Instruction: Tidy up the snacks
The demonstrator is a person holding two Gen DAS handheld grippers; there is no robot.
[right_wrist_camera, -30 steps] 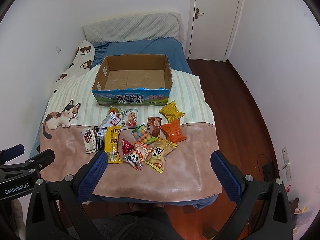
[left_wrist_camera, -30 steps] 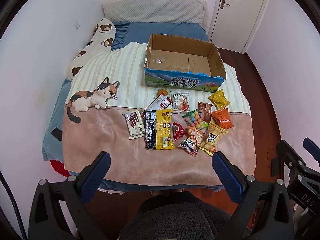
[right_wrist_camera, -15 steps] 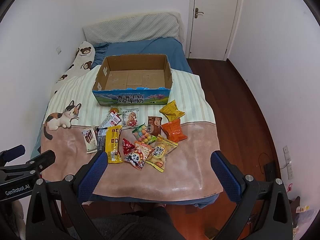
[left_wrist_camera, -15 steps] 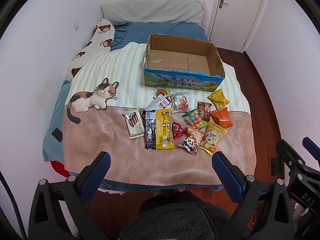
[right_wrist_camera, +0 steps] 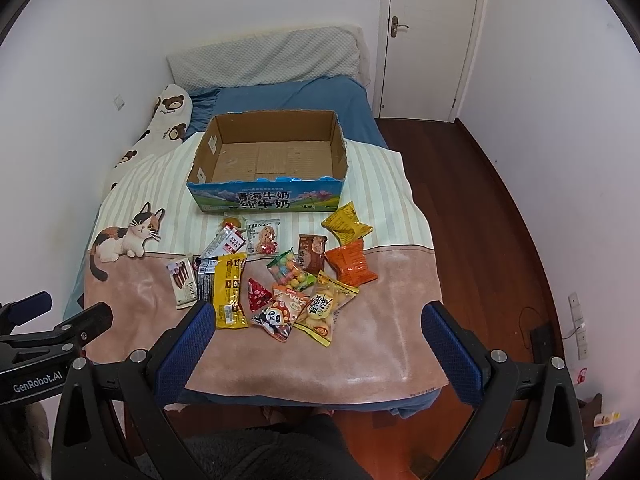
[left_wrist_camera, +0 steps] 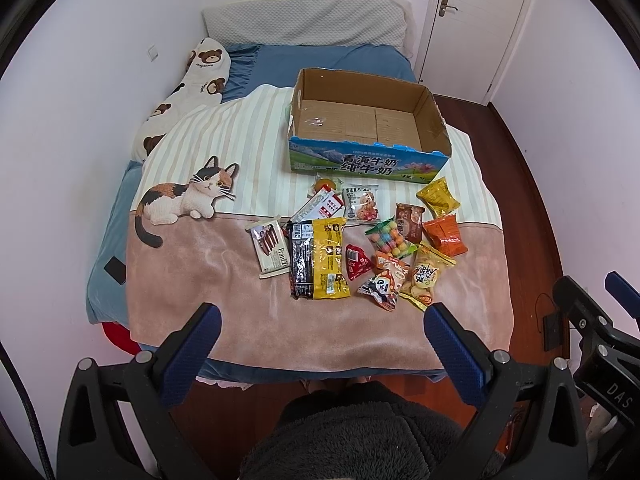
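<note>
Several snack packets lie on the bed blanket in front of an empty open cardboard box. Among them are a yellow-and-black packet, a panda packet, an orange packet and a white wafer packet. My left gripper is open and empty, held above the bed's near edge. My right gripper is open and empty, also at the near edge, apart from the snacks.
The bed has a cat-print blanket, a bear pillow along the left wall and a grey pillow at the head. Wooden floor and a door lie to the right.
Both views have shifted very slightly; the grippers stay open and nothing on the bed has moved.
</note>
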